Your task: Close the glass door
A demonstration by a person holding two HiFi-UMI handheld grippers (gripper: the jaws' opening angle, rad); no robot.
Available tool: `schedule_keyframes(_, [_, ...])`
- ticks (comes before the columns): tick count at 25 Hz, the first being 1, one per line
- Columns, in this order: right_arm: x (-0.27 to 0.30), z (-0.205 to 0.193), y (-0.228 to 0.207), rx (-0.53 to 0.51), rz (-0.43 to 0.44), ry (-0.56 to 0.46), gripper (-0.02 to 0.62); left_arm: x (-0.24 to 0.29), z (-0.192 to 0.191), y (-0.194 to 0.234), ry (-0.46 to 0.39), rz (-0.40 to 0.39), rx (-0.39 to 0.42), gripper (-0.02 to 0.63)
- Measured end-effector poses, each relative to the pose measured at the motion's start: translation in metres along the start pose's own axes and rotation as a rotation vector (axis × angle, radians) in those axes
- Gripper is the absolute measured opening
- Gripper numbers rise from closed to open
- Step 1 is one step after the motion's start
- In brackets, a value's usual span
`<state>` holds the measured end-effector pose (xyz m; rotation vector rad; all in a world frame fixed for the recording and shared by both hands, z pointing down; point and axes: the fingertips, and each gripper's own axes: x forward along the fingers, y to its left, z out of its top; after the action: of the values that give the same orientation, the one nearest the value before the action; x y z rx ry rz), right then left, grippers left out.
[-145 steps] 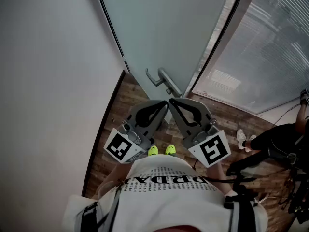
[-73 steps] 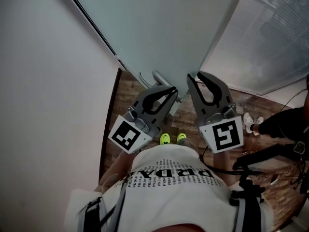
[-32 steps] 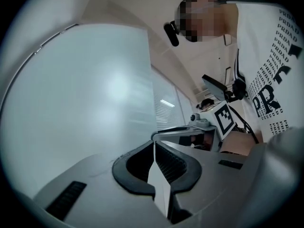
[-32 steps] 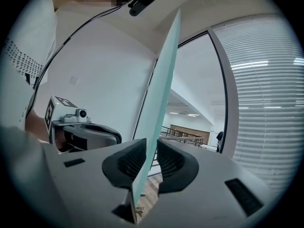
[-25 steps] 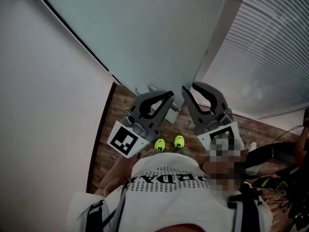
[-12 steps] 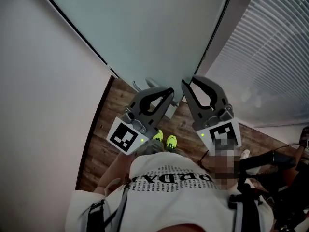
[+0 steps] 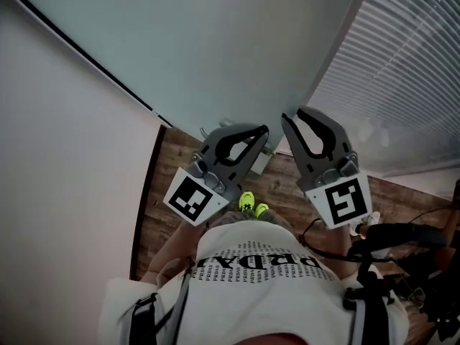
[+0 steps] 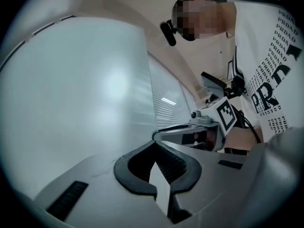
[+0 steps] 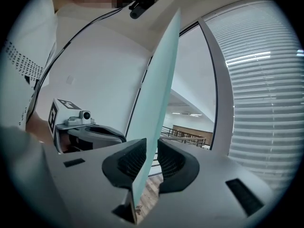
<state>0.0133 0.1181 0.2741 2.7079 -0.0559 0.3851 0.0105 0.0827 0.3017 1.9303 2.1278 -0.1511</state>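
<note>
In the head view, you stood close to the glass door (image 7: 215, 42), which filled the top centre of the frame, with the wall (image 7: 65, 157) at the left and the blinds (image 7: 410, 70) at the upper right. Your left gripper (image 7: 263, 129) sat at centre, its fingers pressed together at the tips. Your right gripper (image 7: 293, 116) was just right of it.

In the left gripper view, the pane took up the left half. The tips met at the far end. A pale sliver showed in the hollow behind them, and I could not tell what it was.

In the right gripper view, the door's free edge ran between your spread fingers, from top centre to bottom centre. The left-hand pad looked close against the glass; the other pad (image 9: 167, 163) stood clear, with floor showing in the gap. An opening showed between that edge and the door frame (image 9: 216, 89), so the door was ajar.

The main risk, I judged, was that straddle. If you swung the door home with the edge inside the fingers, they could be caught against the frame. Pushing with hard tips on slick glass could also let them skid.
</note>
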Motion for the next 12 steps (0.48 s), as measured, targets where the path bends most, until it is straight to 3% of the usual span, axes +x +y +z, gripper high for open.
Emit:
schedule_keyframes(8, [0.0007,0.0098,0.0038,-0.031,0.031,-0.045,0.052,-0.0022,0.0054,-0.0005,-0.024,0.018,0.011,0.003])
schedule_keyframes(12, [-0.001,0.0104,0.0028,0.006,-0.021,-0.034,0.052,-0.002,-0.0005,0.0027,0.03,-0.049,0.006,0.003])
